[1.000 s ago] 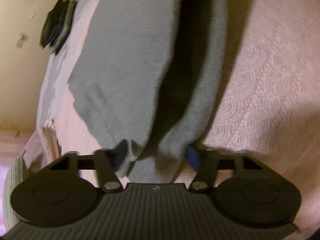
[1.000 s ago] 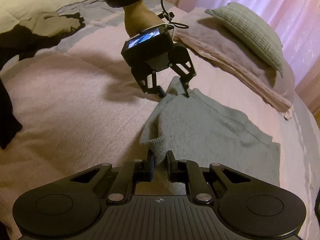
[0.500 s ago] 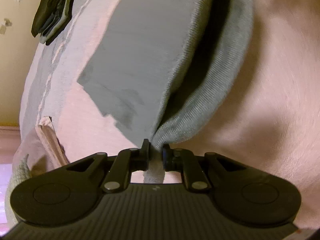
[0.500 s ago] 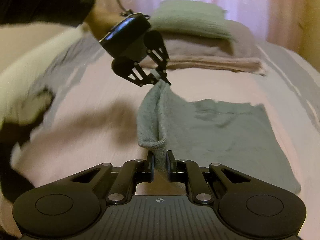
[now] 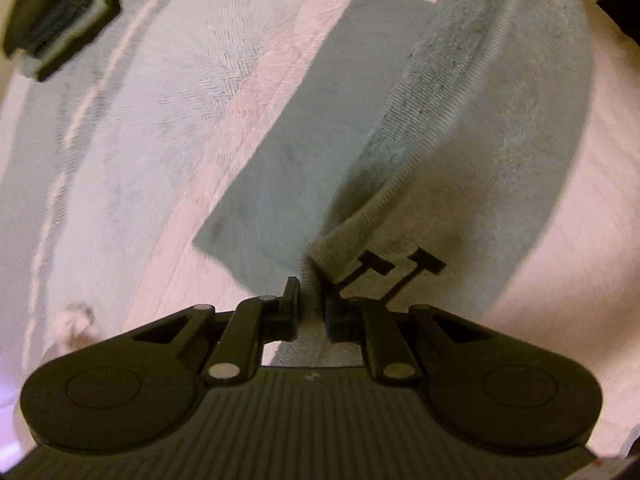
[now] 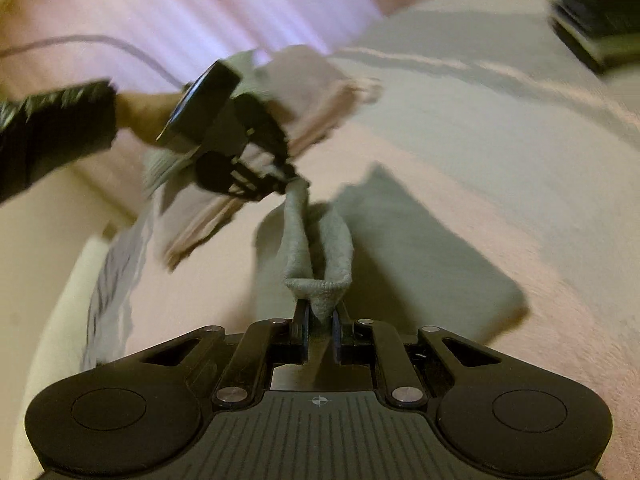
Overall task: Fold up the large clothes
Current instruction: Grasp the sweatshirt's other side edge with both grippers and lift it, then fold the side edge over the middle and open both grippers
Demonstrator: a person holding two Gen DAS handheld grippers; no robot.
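Left wrist view: a second ago the left claw [image 5: 311, 308] stood open astride the grey garment's [image 5: 500, 128] edge; its jaws have since closed and now pinch that ribbed edge, lifting it off the pink bedspread [image 5: 600, 200]. The garment's far half lies flat on the bed, with bare bedspread to the right of it. A dark folded stack [image 5: 60, 12] sits near the bed's far-left edge, well apart.

Right wrist view: the right claw [image 6: 320, 322], clamped on the garment's [image 6: 320, 248] hem as before, has swung round, so the cloth now stretches taut between both claws. The left claw [image 6: 294, 182] grips the far end, held by a hand [image 6: 144, 110], in front of the pillows [image 6: 304, 92].
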